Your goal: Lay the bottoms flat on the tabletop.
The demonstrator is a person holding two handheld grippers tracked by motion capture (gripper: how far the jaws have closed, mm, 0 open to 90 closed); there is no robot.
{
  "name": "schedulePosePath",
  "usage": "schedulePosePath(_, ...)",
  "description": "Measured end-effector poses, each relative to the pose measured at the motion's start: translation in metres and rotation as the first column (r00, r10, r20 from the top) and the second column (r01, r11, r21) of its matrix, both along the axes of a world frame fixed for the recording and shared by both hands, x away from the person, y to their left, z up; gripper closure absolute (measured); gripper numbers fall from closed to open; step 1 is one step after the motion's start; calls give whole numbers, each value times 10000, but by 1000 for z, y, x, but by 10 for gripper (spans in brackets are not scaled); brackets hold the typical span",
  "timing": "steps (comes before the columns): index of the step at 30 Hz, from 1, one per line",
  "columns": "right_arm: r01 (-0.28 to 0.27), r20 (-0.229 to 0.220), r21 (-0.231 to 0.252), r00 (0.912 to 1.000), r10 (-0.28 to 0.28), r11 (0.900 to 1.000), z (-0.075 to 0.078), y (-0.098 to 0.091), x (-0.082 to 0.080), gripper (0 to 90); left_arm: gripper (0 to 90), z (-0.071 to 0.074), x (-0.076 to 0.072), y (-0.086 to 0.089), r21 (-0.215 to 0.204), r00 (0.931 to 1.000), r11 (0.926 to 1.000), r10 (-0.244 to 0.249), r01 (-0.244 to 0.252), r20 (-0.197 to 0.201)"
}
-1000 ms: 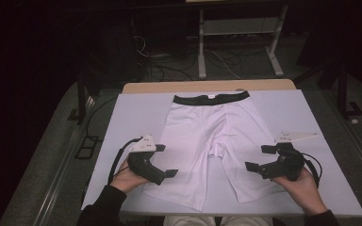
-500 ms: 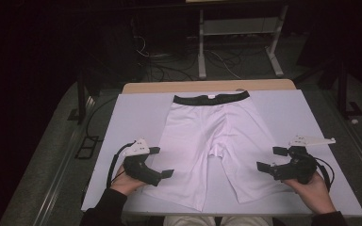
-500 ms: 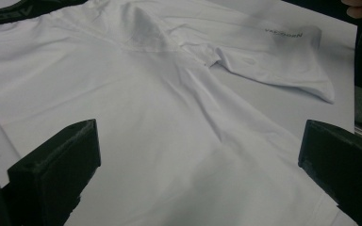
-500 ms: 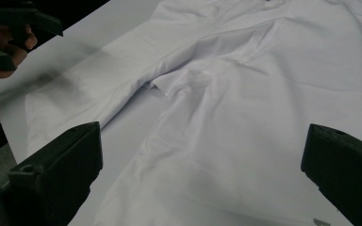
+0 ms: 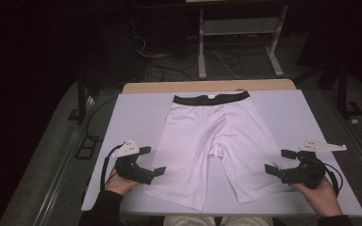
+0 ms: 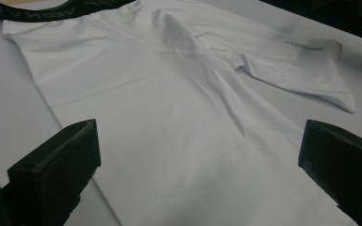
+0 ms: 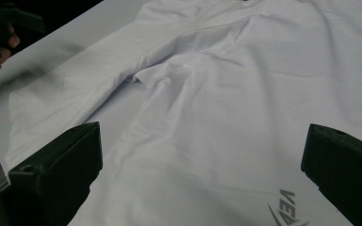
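The white shorts [image 5: 217, 150] lie flat on the counter [image 5: 136, 117] between the two claws, black waistband [image 5: 211, 98] at the far end, well ahead of both. The near hem of each leg is cut off at the bottom of each gripper view, and the grey lettering near the right claw's jaw is only partly readable. The left claw [image 5: 152, 161] sits just beside the outer edge of one leg, jaws wide apart and holding nothing; the right claw [image 5: 279, 161] sits just off the other leg, jaws equally apart. Neither touches the cloth as far as can be told. The hands [image 5: 118, 181] run off the bottom edge. Since the earlier frames both claws have drawn outward, away from the legs; the shorts lie unchanged.
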State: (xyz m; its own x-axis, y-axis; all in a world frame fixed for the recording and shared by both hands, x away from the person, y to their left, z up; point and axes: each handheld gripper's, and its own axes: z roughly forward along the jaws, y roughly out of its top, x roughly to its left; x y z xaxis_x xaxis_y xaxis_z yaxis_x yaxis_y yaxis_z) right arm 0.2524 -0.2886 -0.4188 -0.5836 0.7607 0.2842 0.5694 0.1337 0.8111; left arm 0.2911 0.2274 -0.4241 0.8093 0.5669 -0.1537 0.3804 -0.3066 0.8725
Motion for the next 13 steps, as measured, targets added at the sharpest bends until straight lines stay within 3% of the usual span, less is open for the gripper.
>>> schedulePosePath(7,332,-21,50,9994,-332,9994,-9,-14,-3,0,2,-3,1,4,66,9999,9999,113,-113,-86)
schedulePosePath(13,235,-177,33,9996,-234,9997,-12,-19,0,0,2,-4,2,4,127,9998,9999,115,-114,-148)
